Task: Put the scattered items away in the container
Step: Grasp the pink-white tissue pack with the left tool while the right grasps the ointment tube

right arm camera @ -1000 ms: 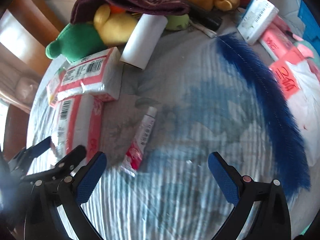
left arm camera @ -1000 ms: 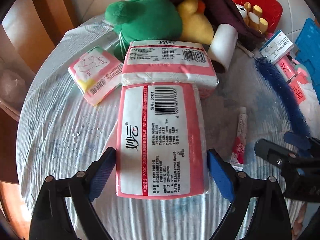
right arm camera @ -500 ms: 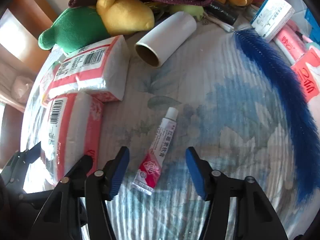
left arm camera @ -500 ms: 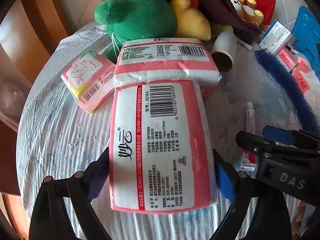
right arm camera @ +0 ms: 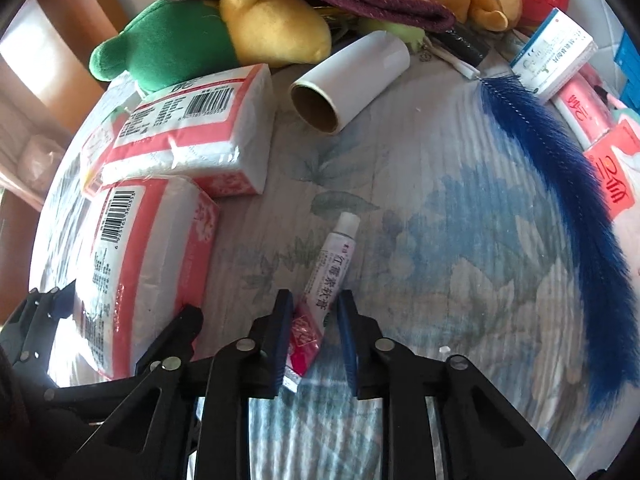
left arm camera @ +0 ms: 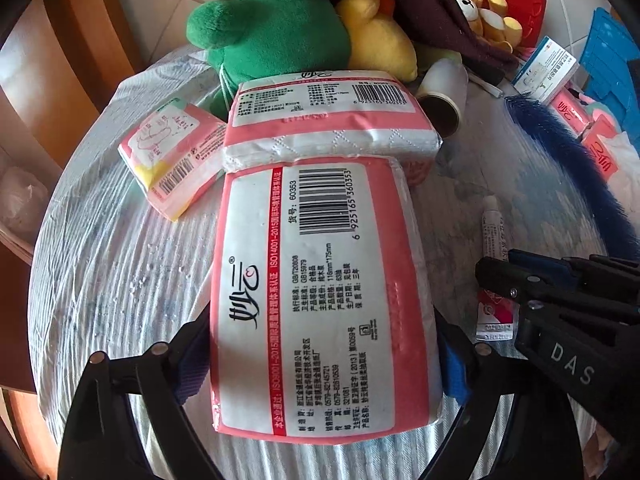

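The right hand-held gripper has just been closing and now pinches the small ointment tube lying at six o'clock in its view. The left hand-held gripper straddles the nearest tissue pack, its pads against the sides. Nothing looks stowed yet; no container is clearly identifiable. Beyond, at twelve o'clock, soft toys crowd the counter edge, with bare cloth at nine o'clock.

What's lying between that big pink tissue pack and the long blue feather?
A small ointment tube, shown in the right wrist view, between the tissue pack and feather.
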Available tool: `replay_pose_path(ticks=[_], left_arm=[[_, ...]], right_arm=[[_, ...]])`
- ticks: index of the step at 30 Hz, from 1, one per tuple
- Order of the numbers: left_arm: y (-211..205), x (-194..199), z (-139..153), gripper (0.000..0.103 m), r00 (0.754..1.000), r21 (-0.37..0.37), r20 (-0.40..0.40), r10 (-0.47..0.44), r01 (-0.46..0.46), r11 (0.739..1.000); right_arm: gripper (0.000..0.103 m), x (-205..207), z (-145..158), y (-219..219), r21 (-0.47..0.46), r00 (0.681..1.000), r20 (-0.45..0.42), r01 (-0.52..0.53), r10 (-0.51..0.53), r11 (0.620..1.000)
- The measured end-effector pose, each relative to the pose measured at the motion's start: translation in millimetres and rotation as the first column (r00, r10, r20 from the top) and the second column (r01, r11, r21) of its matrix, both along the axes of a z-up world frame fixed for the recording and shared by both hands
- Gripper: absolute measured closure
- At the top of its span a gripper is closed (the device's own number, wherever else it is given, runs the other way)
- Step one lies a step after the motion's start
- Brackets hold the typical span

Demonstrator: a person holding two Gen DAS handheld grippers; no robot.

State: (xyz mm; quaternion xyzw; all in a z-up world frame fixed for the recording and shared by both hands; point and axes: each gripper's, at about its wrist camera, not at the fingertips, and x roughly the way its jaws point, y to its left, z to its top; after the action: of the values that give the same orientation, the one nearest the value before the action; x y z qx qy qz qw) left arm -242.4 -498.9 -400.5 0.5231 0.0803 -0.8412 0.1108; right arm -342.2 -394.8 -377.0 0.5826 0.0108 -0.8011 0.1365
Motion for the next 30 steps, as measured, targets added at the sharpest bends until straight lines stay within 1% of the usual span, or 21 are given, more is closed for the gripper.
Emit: replay_pose_path(ticks=[2,5,7,12,20,22,23,24,25,26,28,29,30], left_arm=[[-0.2,4.5,1.5,0.012,1.000,0.011,-0.001,0.011,-0.011,1.000],[-0.1,11.0,7.3,0.013,1.000,0.024,-0.016,0.021,-0.021,1.000],[1.8,14.4,13.2,0.013,0.999,0.020,-0.031,0.020,-0.020,1.000],[4.1,24.1,24.2,0.013,0.998,0.013,-0.054,0.023,-0.023,1.000],[5.1,34.2,33.2,0.013,0.997,-0.002,-0.064,0.037,-0.037,0.999],[5.7,36.5,33.5,0.013,0.997,-0.002,-0.063,0.038,-0.038,0.999],[6.4,37.5,32.6,0.013,0.997,-0.002,-0.060,0.038,-0.038,0.999],[7.3,38.0,30.7,0.013,0.998,-0.003,-0.056,0.036,-0.036,0.999],[7.8,37.9,28.5,0.013,0.998,-0.004,-0.052,0.033,-0.034,0.999],[8.2,37.7,26.2,0.013,0.998,-0.005,-0.049,0.032,-0.032,0.999],[8.8,36.2,20.9,0.013,0.999,-0.005,-0.041,0.031,-0.031,0.999],[8.8,35.0,17.8,0.013,0.999,-0.005,-0.038,0.032,-0.032,0.999],[8.9,33.9,15.0,0.013,0.999,-0.006,-0.035,0.032,-0.033,0.999]], right_arm=[[0.083,1.8,0.0,4.4,-0.006,1.000,0.001,0.005,-0.004,1.000],[0.088,6.6,2.3,10.3,-0.010,1.000,-0.005,0.003,-0.003,1.000],[0.090,10.1,4.1,14.1,-0.017,1.000,-0.007,0.003,-0.003,1.000],[0.090,18.1,7.8,18.9,-0.007,1.000,-0.020,-0.004,0.004,1.000],[0.091,30.2,25.8,23.8,-0.033,0.998,-0.059,-0.015,0.013,0.999],[0.091,29.1,27.0,18.0,-0.016,0.998,-0.056,-0.024,0.023,1.000],[0.091,29.6,23.8,13.5,-0.005,0.999,-0.040,-0.028,0.028,1.000],[0.090,34.6,18.9,6.9,0.002,0.999,-0.018,-0.030,0.030,1.000],[0.087,38.8,15.3,19.7,0.009,1.000,0.003,-0.027,0.027,1.000],[0.085,39.9,12.3,20.4,0.015,1.000,0.009,-0.024,0.024,1.000],[0.065,40.2,9.3,19.3,0.023,1.000,0.004,-0.027,0.027,0.999],[0.062,39.1,8.7,17.2,0.030,0.999,-0.003,-0.032,0.032,0.999],[0.062,37.7,7.9,14.5,0.034,0.999,-0.012,-0.040,0.040,0.999]])
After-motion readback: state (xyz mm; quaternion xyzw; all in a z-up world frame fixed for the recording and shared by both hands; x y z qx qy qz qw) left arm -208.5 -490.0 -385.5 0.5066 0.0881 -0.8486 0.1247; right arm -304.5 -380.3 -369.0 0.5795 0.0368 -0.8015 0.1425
